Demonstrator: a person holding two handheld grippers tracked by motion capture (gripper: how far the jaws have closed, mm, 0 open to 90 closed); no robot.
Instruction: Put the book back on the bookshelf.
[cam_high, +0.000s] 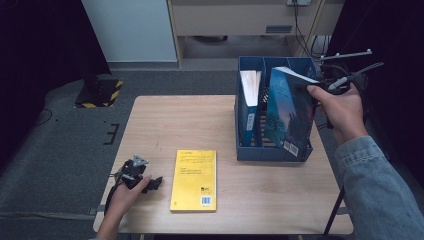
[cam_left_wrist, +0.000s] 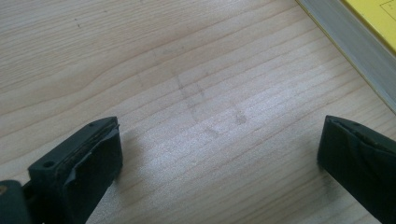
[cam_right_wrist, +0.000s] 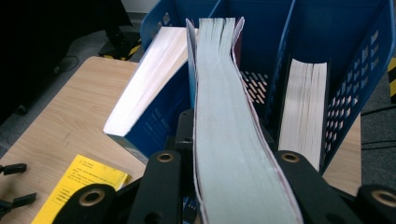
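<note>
Nearest the person's edge of the wooden table, the left gripper rests low on the bare wood just left of the yellow book; its jaws stand wide apart with nothing between them, and the left gripper view has only wood grain in the gap, with the book's page edge at the upper right corner. The yellow book lies flat, cover up, not yet touched, so by the look of it this one is left to be filed. Further back and to the right, the right gripper has its jaws clamped hard on the fore edge of a dark blue book, which it holds upright and slightly tilted over the front of the blue file organiser. The book's lower corner seems to sit at or just inside the front wall, though whether it rests on the floor of a compartment cannot be told. One book with a white page block already stands in the left compartment, and the right gripper view shows another thick page block standing in a slot beyond. I judge the filing about half done: the held book needs lowering into its slot, then the yellow one follows. Beyond the table lie grey carpet, a black and yellow striped base and pale cabinet fronts.
</note>
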